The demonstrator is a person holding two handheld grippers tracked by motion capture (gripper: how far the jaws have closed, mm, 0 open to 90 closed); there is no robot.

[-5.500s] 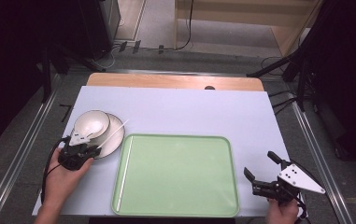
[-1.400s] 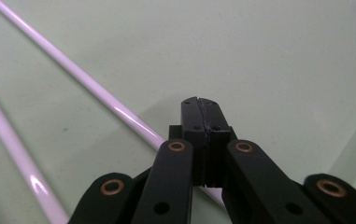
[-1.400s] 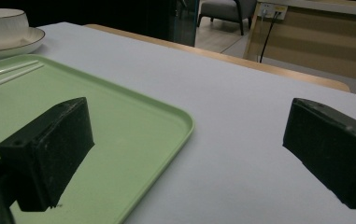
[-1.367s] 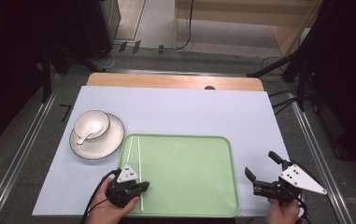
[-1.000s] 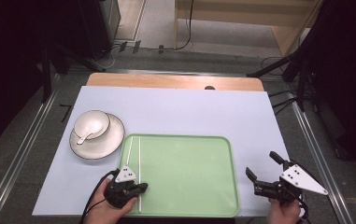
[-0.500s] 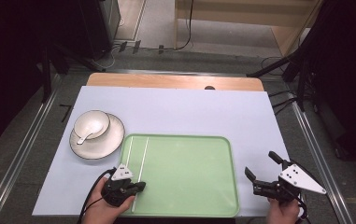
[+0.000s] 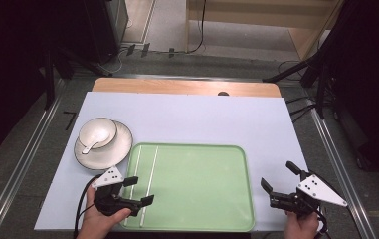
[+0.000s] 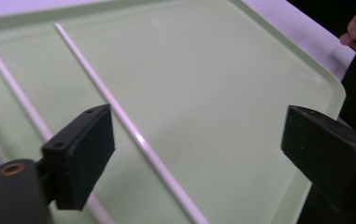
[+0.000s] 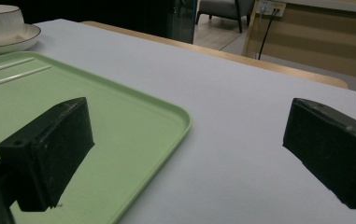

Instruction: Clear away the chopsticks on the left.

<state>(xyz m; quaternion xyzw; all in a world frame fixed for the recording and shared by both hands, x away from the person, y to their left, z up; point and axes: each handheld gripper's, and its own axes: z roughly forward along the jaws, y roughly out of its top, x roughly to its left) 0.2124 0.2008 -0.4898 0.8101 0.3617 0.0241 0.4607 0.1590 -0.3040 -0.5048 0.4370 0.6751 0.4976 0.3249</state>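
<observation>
Left tongs: held in the person's left hand at the near left of the bench, jaws spread wide with nothing between them; in the left gripper view they hang over the left end of the tray, apart from the sticks below.
Right tongs: held in the right hand at the near right of the bench, jaws wide apart and empty; in the right gripper view they point across the tray's near right corner and the bare bench surface.
Tray: pale green, shallow, with rounded corners, lying flat at the near middle of the bench between the two tongs.
Tray contents: two thin white sticks lie side by side along the left end, roughly parallel and slightly apart.
Plate: white with a thin dark rim, just beyond the tray's far left corner, close beside it.
Bowl: white, sitting on the plate, with a white spoon resting in it.
Bench: covered in a pale lilac sheet, with a wooden edge showing along the far side.
Writing: no legible writing.
</observation>
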